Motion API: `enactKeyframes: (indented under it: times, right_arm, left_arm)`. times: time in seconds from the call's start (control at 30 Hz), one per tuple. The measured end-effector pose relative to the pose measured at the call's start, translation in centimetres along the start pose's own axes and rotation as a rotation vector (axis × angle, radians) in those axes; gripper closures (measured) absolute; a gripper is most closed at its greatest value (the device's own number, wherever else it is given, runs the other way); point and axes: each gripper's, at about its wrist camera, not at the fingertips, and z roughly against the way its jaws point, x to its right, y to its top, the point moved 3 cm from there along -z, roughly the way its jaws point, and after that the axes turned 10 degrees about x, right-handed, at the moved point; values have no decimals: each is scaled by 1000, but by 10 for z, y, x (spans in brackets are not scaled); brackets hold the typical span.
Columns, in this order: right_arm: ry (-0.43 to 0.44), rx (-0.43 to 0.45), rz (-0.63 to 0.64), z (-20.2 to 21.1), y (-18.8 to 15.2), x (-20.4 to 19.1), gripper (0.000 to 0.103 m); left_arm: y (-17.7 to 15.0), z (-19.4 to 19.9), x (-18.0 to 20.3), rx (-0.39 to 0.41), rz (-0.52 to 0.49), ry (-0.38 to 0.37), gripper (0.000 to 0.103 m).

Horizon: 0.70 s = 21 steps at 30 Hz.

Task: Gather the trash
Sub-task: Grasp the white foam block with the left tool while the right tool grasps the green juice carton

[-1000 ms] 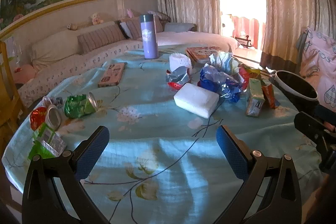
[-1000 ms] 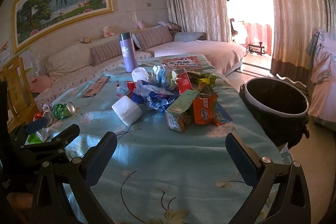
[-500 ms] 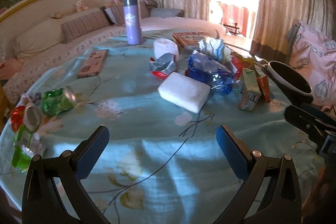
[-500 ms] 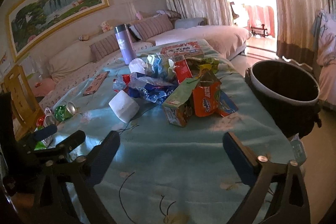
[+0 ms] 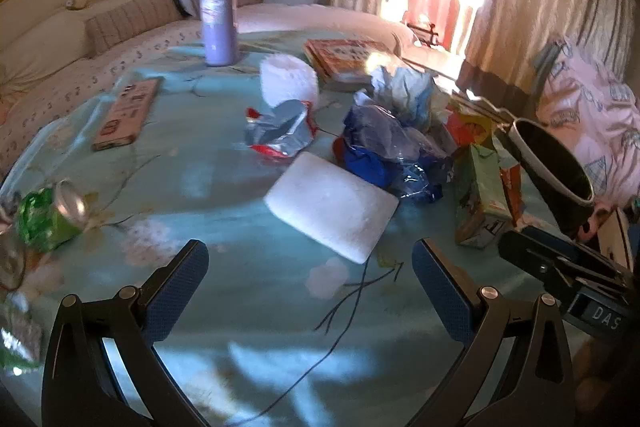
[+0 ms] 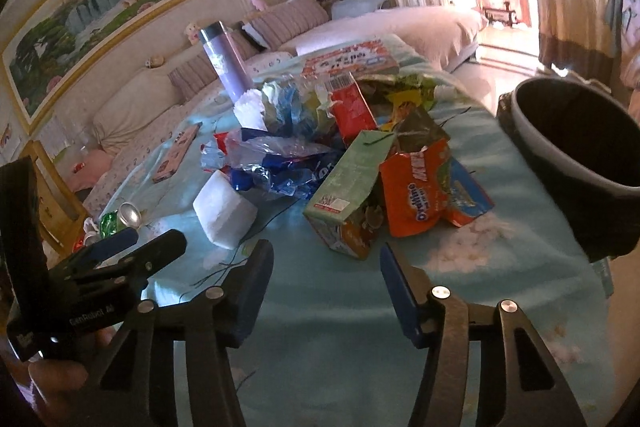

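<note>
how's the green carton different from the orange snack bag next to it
The green carton is a stiff box with flat faces and a torn-open top; the orange snack bag is a soft, crumpled wrapper. The carton is pale green with a white label; the bag is bright orange with blue and white lettering. The carton leans up on the pile; the bag slumps against its side. Both lie on the blue tablecloth, ungripped.

One lilac steel flask, one white foam block, one crushed green can, one black bin, two open-jawed tools.
</note>
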Motion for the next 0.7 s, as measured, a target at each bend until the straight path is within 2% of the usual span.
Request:
enactKeyframes:
  times: [0.2, 0.27, 0.33, 0.4, 0.47, 0.5, 0.57, 0.6, 0.7]
  right_arm:
    - [7, -46, -28, -21, 3, 5, 47]
    - [5, -60, -39, -27, 4, 8, 47]
    - [11, -78, -64, -35, 4, 10, 47]
    - [7, -85, -73, -41, 3, 12, 48]
    - [8, -78, -73, -42, 3, 12, 56]
    - [11, -69, -70, -40, 3, 11, 59]
    - [11, -52, -52, -33, 4, 8, 67]
    - [17, -46, -49, -31, 5, 7, 69]
    - [30, -27, -40, -20, 6, 4, 71]
  left_arm:
    - [-5, -28, 10, -57, -35, 1, 0]
    - [-8, -37, 6, -85, -16, -1, 7]
    - [-10, -43, 1, -109, 14, -24, 24]
    - [-11, -46, -2, -128, 54, -89, 36]
    - [-10, -41, 1, -111, 56, -127, 55]
    - [-10, -37, 3, -113, 56, -148, 60]
    - [-10, -28, 5, -89, 42, -148, 63]
    - [-10, -23, 4, -79, 44, -157, 70]
    - [-11, -4, -1, -54, 54, -179, 71]
